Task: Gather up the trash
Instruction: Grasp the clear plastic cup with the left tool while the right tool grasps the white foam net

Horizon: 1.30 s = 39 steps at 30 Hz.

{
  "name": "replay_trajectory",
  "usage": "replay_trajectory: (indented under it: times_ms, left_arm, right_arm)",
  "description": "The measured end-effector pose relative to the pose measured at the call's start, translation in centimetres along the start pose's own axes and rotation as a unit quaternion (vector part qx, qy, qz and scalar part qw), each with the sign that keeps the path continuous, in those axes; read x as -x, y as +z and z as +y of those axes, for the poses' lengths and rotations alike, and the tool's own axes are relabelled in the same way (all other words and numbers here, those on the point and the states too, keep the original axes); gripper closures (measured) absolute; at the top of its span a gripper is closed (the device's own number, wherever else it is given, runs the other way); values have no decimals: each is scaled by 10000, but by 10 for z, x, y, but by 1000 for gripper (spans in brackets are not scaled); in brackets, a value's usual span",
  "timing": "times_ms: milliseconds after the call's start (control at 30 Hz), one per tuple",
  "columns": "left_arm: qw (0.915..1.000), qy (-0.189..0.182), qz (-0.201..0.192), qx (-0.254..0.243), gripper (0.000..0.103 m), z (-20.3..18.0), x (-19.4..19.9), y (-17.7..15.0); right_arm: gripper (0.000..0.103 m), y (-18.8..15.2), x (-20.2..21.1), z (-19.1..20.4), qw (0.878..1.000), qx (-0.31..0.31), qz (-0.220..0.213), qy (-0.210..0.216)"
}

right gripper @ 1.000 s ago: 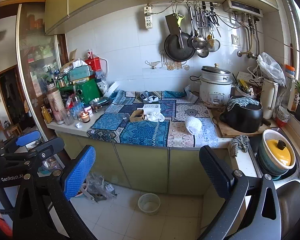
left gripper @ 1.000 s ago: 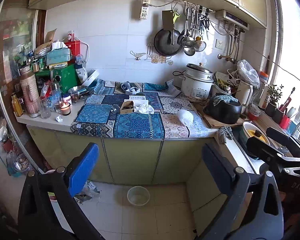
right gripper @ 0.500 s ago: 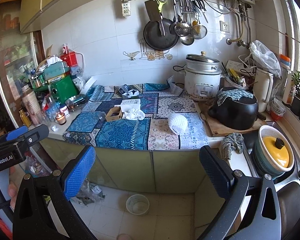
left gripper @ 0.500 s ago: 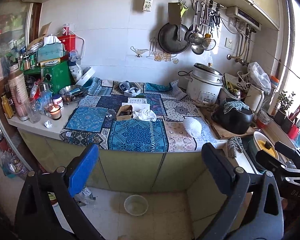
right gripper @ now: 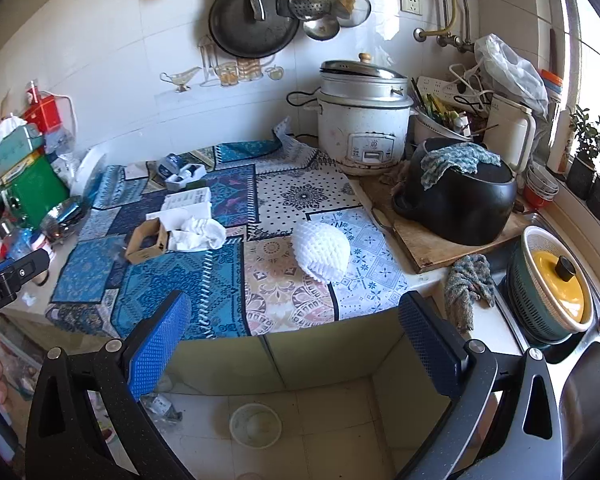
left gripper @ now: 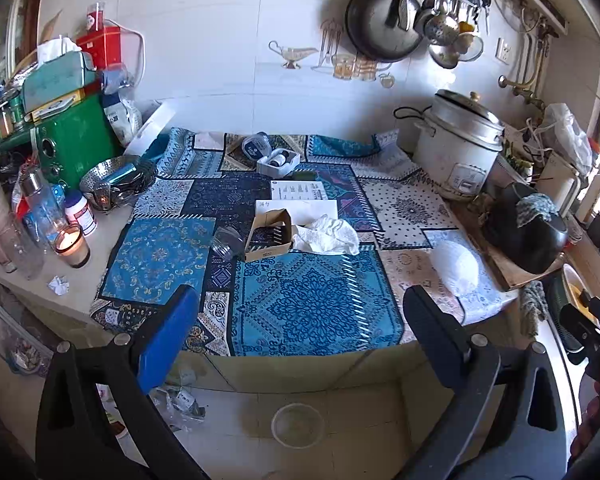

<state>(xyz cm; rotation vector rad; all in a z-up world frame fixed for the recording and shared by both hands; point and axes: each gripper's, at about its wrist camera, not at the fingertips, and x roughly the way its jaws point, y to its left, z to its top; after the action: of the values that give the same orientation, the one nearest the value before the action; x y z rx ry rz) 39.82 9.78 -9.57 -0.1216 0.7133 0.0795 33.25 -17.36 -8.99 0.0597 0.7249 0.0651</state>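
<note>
Patterned cloth, trash spread across counter

Patterned blue cloth (left gripper: 312, 300) covers the counter. At its centre lies an open cardboard box (left gripper: 269, 236), the landmark. A crumpled white tissue (left gripper: 327, 236) touches the box's right side; a white foam net (right gripper: 321, 251) sits well right of it. Left gripper (left gripper: 300, 336) and right gripper (right gripper: 296, 336) hover before the counter edge, fingers spread, empty.

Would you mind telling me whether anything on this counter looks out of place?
A clear plastic cup lies tipped on its side beside an open brown cardboard box, with a crumpled white tissue against it.
</note>
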Motion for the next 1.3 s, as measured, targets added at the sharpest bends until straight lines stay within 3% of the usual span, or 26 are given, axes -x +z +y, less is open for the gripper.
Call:
replay_trajectory:
  times_ms: [133,333,433,700,833,967,1067,1200,1300]
  left_arm:
    - [9975,447,494,-232,0,20,-69,12]
    - [9924,773,958,63,0,68,-147,26]
    - [9888,876,1153,359,0,87,-173,32]
    - [9727,766,1376,1706,6,118,-219,39]
    - [9612,885,1495,2143,19,125,-241,43]
    - [9506,830,1492,2593,21,134,-253,42]
    - [9463,879,1580,2680,28,135,-263,41]
    - [9431,947,1694,2700,46,136,-273,38]
    - [9384,899,1698,2872,59,139,-276,34]
  right_arm:
    - [0,9,-52,-4,9987,-83,483,-130]
    - [0,25,-121,-17,9950,-147,980,-155]
    - [1,35,-158,-25,9918,-187,1263,-27]
    - [5,43,-239,-52,9724,-389,2281,290]
    - [13,41,-261,-57,9614,-440,2669,501]
    - [15,42,-269,-60,9578,-490,2750,674]
    - [20,44,-278,-58,9546,-428,2830,824]
    - [25,48,-283,-55,9556,-360,2768,942]
    - [35,51,-286,-51,9576,-317,2687,993]
